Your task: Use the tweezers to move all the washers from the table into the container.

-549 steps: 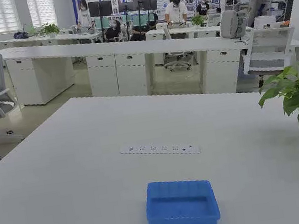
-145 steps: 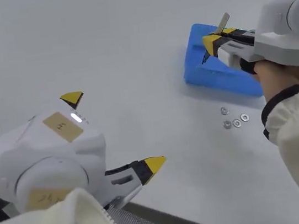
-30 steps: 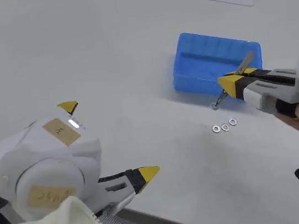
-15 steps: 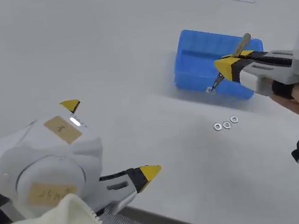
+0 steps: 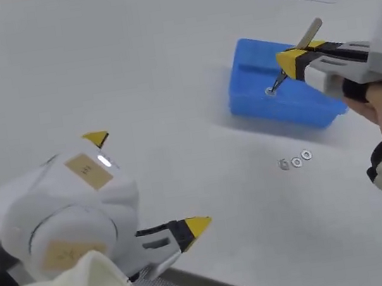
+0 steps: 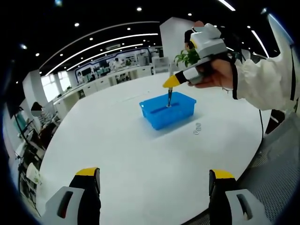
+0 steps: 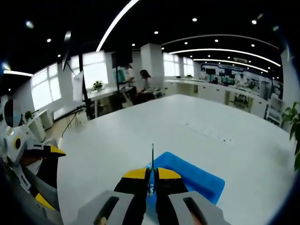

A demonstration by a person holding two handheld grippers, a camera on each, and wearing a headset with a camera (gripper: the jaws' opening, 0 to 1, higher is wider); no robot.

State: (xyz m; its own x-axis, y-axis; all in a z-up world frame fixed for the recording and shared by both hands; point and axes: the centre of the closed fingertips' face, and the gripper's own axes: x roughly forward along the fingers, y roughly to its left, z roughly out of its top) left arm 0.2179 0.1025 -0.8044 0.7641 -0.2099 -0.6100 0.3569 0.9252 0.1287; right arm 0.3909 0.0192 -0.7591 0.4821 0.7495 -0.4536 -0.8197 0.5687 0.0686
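Our right gripper (image 5: 287,64) clamps the tweezers (image 5: 278,82), whose tips pinch a washer (image 5: 270,91) over the blue container (image 5: 286,112), our left gripper (image 5: 147,182) gapes idle, three washers (image 5: 295,162) wait on the table (image 5: 93,57) nearby, and a careless release could bounce ours out.

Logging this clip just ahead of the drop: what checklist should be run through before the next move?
1. Grip: right gripper shut on the tweezers: ok.
2. Load: a washer sits at the tips of the tweezers: ok.
3. Position: tips over the blue container: ok.
4. Clearance: left gripper open, apart from the container: ok.
5. Table finished: not ok, three washers lie beside the container.
6. Washers already inside the container: cannot tell.
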